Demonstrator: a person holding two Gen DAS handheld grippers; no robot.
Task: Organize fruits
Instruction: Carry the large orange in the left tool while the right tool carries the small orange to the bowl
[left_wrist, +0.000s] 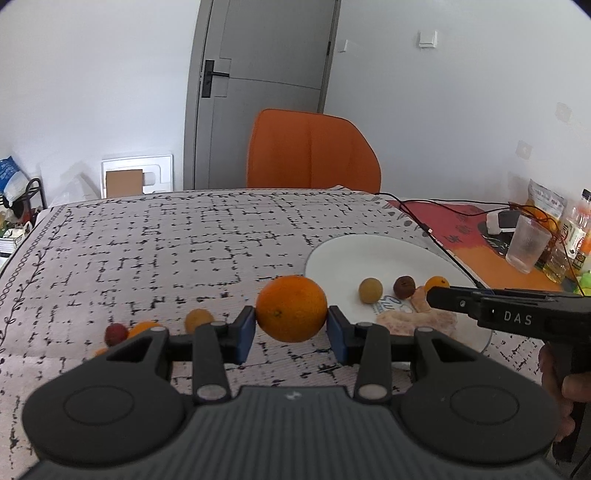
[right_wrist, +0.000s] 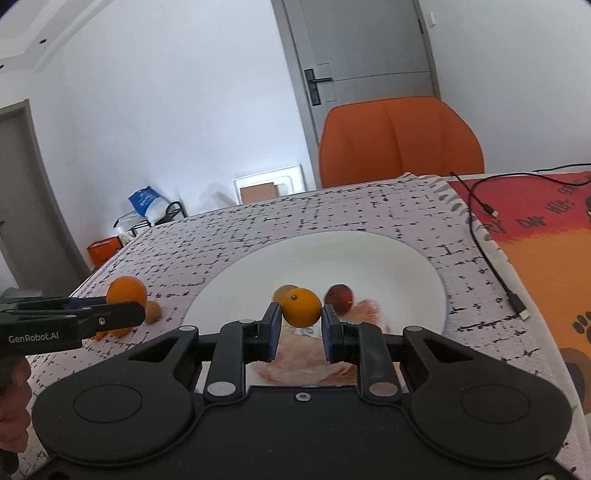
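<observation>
An orange fruit (left_wrist: 291, 308) is sitting between the blue pads (left_wrist: 244, 334) of the black left claw (left_wrist: 291, 332). Beneath it, the pale tablecloth (left_wrist: 166, 251) is showing a black broken-grid pattern. To the claw's right, the white plate (left_wrist: 369, 258) is carrying a printed pink design. Beyond it, an orange chair (left_wrist: 312, 149) is standing before a grey door (left_wrist: 258, 74).

Soft, even daylight fills my views, with only faint shadows. Fisheye bending curves the door (left_wrist: 258, 74) frame, and the plate (right_wrist: 406, 266) looks smeared with blur.
</observation>
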